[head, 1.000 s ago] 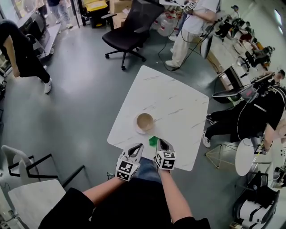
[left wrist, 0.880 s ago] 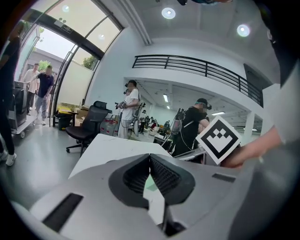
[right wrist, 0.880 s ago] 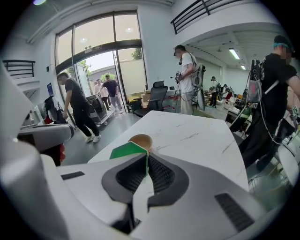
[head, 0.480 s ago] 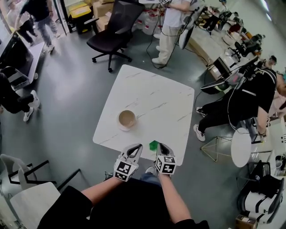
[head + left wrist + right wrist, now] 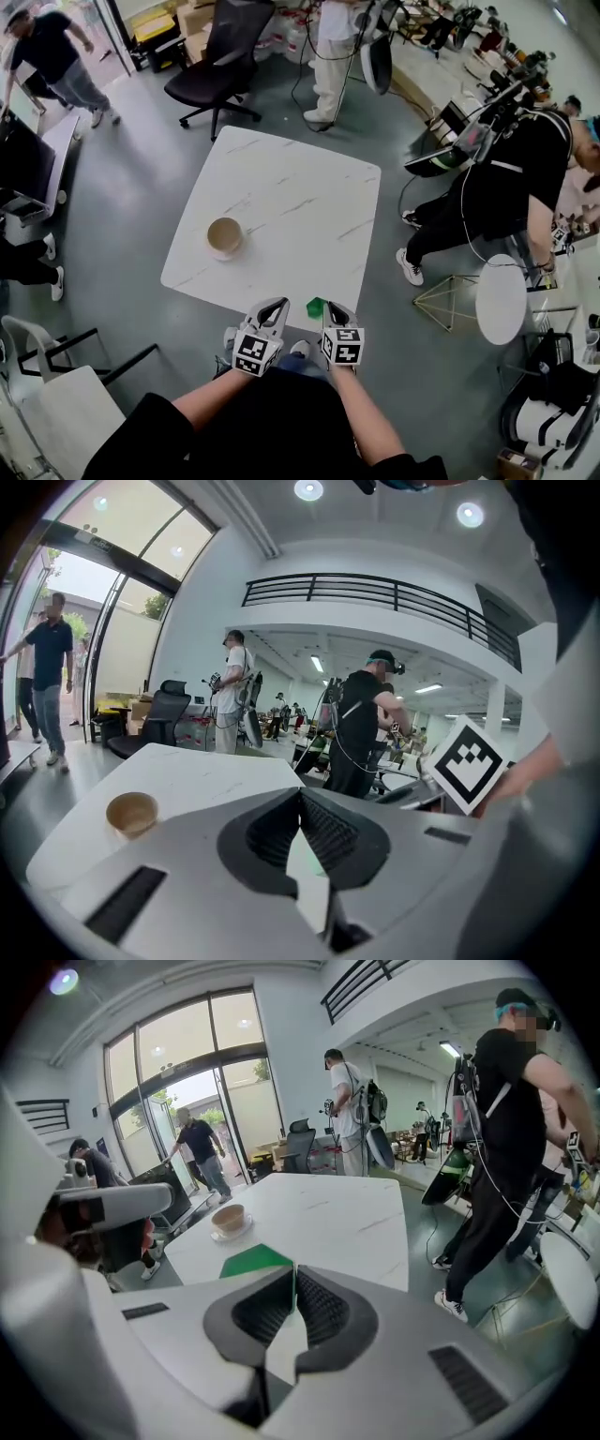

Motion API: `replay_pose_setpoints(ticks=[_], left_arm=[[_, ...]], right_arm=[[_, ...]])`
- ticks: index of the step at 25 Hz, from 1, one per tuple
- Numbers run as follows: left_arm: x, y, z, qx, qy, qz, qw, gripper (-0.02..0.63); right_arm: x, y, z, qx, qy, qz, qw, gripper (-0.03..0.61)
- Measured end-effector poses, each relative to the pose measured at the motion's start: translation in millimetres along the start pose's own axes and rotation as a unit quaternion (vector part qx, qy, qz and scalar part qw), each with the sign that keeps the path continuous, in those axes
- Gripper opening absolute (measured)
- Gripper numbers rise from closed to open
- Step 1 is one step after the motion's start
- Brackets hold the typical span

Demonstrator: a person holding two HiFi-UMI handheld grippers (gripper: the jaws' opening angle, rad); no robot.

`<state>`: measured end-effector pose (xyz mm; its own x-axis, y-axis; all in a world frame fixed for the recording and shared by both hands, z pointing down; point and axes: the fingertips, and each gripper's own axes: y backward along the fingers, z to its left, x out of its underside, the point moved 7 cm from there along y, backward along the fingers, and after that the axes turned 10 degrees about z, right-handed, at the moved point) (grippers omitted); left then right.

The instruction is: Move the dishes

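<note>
White marble table (image 5: 281,187) holds a cup (image 5: 224,234) on its saucer (image 5: 218,253), far left of the left gripper (image 5: 274,306) and right gripper (image 5: 335,310). Both have jaws pressed together, empty. Best open them before reaching for the saucer rim.
</note>
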<state>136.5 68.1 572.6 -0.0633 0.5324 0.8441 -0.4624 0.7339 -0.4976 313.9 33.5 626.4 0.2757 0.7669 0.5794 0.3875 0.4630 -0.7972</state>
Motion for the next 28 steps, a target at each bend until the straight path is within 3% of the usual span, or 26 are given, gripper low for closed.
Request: replay_pose_setpoints(ticks=[11, 28], left_arm=[[20, -30, -62, -0.014, 0.005, 0.014, 0.9998, 0.017], [42, -4, -78, -0.051, 0.021, 0.018, 0.9983, 0.017]], right_arm=[[57, -6, -72, 0.004, -0.004, 0.035, 0.999, 0.026], [80, -28, -90, 0.006, -0.025, 0.050, 0.998, 0.026]])
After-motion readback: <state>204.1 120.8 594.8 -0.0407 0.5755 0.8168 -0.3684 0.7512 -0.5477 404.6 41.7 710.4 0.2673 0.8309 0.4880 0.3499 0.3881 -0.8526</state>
